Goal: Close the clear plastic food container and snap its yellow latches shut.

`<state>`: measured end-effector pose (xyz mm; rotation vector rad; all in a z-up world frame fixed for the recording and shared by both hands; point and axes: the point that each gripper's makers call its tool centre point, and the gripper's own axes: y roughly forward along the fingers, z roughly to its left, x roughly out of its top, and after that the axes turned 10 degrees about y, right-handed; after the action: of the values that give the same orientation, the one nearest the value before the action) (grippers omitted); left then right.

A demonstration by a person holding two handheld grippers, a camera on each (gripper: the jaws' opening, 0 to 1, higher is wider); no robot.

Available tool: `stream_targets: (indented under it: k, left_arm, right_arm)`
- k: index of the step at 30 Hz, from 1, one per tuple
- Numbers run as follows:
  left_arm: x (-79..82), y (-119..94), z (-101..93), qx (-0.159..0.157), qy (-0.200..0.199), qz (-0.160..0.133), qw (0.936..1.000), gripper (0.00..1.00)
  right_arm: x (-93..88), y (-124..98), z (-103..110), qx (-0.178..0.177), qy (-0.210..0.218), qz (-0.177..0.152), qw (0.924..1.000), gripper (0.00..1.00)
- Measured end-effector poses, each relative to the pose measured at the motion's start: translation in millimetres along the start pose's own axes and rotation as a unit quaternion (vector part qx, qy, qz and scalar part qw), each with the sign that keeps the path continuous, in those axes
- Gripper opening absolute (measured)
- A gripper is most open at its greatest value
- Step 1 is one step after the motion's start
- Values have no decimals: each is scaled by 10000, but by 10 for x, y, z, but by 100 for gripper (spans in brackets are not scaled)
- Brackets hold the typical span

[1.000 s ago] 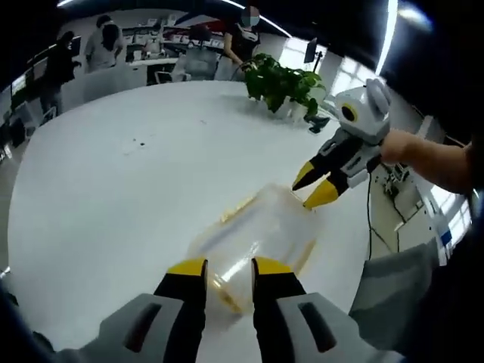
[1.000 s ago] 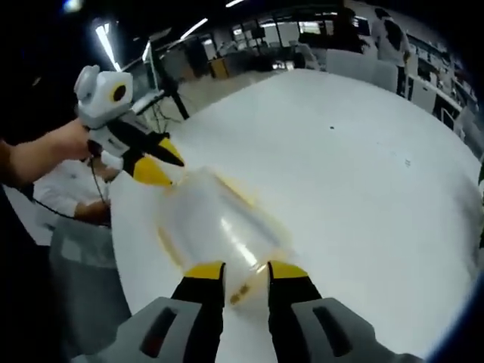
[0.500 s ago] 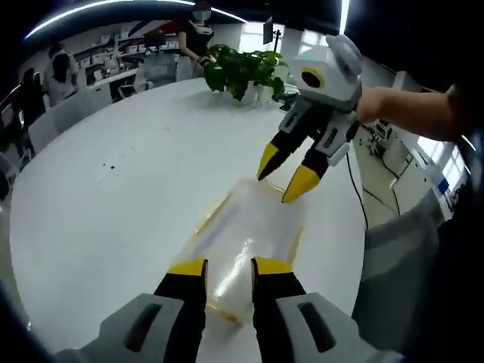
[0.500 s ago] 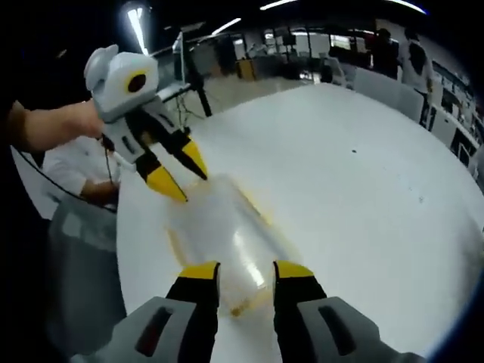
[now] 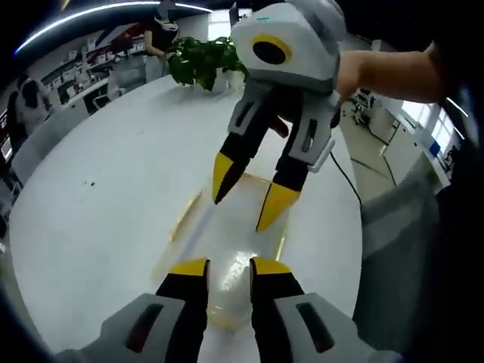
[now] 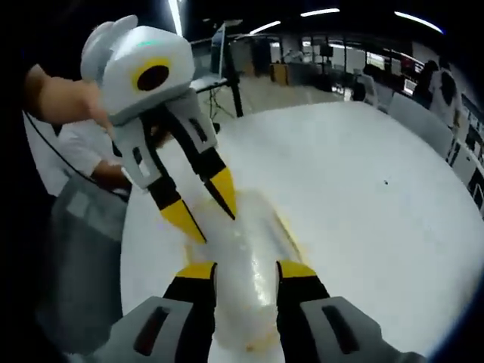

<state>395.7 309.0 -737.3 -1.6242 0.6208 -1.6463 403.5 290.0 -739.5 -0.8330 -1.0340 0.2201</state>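
Clear food container (image 5: 227, 242) lay on the white round table (image 5: 98, 204), lower centre of the left gripper view, running away from the camera between the two tools. In the right gripper view the container (image 6: 246, 257) sat at lower centre, its long axis toward the upper left of the frame. Yellow trim showed faintly along its edges; individual latches were too blurred to pick out, so whether any was snapped could not be told.

Left gripper (image 5: 227, 266): jaws apart with a narrow gap, nothing between them, tips over the near end of the container. From the right gripper view the same tool (image 6: 206, 208) came in from upper left, tips spread and pointing down at the far end.

Right gripper (image 6: 246, 270): jaws apart, straddling the near end of the lid, not clamped on anything visible. From the left gripper view it (image 5: 249, 200) hung large at upper centre, tips spread above the far part of the lid.

Judgement: step in hand looked like pressing the lid down before latching. To do it well, keep both tools at opposite ends, press evenly so the lid seats flat, then hook one latch while the other tool steadies the box against sliding on the smooth table.

Potted plant (image 5: 200, 64) stood at the top of the left gripper view, well apart.
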Motion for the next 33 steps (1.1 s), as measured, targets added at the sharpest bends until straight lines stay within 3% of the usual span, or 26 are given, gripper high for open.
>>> stream_targets:
  k: [8, 13, 20, 23, 26, 30, 33]
  left_arm:
    - [-10, 24, -107, -134, 216, 157, 9996, 20]
    - [-24, 49, -158, -239, 339, 240, 9989, 20]
    - [-55, 77, -243, -352, 481, 353, 9976, 22]
    - [-57, 75, -221, -164, 644, 452, 9968, 28]
    - [32, 68, -255, -45, 776, 312, 9965, 32]
    - [-70, 121, -247, 102, 1264, 701, 9894, 32]
    - [-104, 165, -317, -3, 1220, 737, 9898, 33]
  right_arm:
    - [31, 83, -46, -78, -142, 14, 9999, 32]
    - [94, 115, -103, -70, -61, -61, 9999, 32]
    - [51, 150, -200, -155, 61, 79, 9998, 35]
    - [70, 146, -217, -154, 99, 46, 9998, 35]
    - [93, 145, -200, -63, 271, 26, 9996, 39]
    - [158, 140, -219, -90, 191, 1, 9998, 42]
    - [157, 169, -255, -93, 170, 74, 9998, 43]
